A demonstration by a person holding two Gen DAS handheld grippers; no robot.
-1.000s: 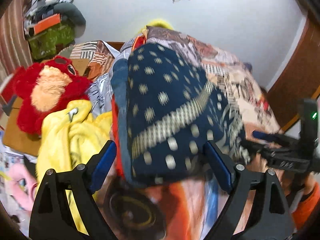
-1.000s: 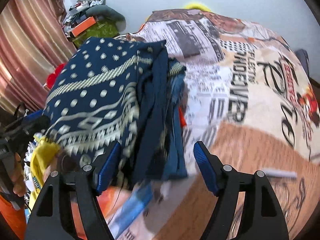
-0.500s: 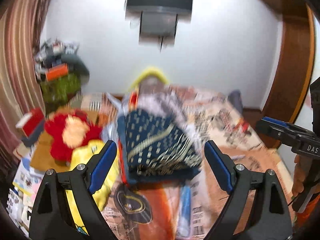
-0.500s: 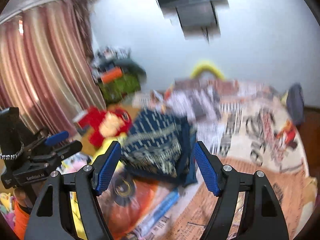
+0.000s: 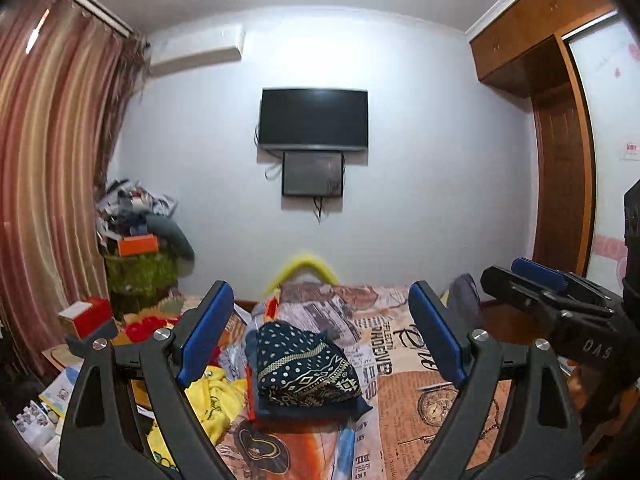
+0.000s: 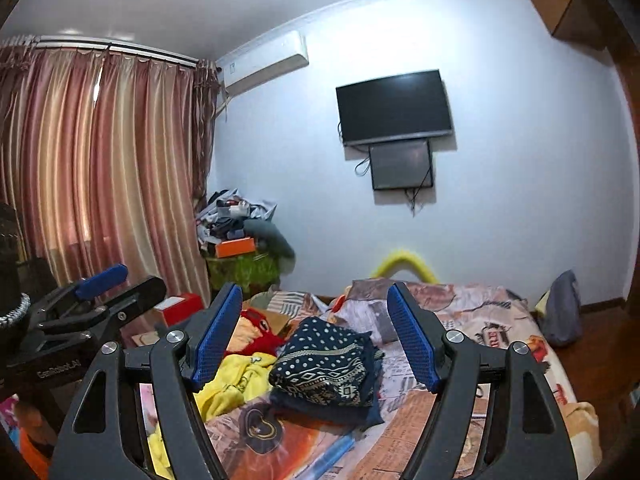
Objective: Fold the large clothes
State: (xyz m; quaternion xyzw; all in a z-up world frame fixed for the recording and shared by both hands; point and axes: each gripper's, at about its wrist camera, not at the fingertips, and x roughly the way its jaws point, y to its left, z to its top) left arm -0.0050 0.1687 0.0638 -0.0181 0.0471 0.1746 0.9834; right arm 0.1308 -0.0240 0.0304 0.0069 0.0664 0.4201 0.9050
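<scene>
A folded navy garment with white dots and a patterned band lies on top of a small stack of folded clothes on the bed. It also shows in the right wrist view. My left gripper is open and empty, held well back from and above the stack. My right gripper is open and empty too, equally far back. The right gripper also shows at the right edge of the left wrist view, and the left gripper at the left edge of the right wrist view.
A yellow garment and a red plush toy lie left of the stack. A cluttered pile on a green box stands in the corner by the curtains. A TV hangs on the far wall. A wooden wardrobe is at right.
Both grippers have pulled back and risen away from the folded navy garment, which stays on the stack. The view now takes in the whole room.
</scene>
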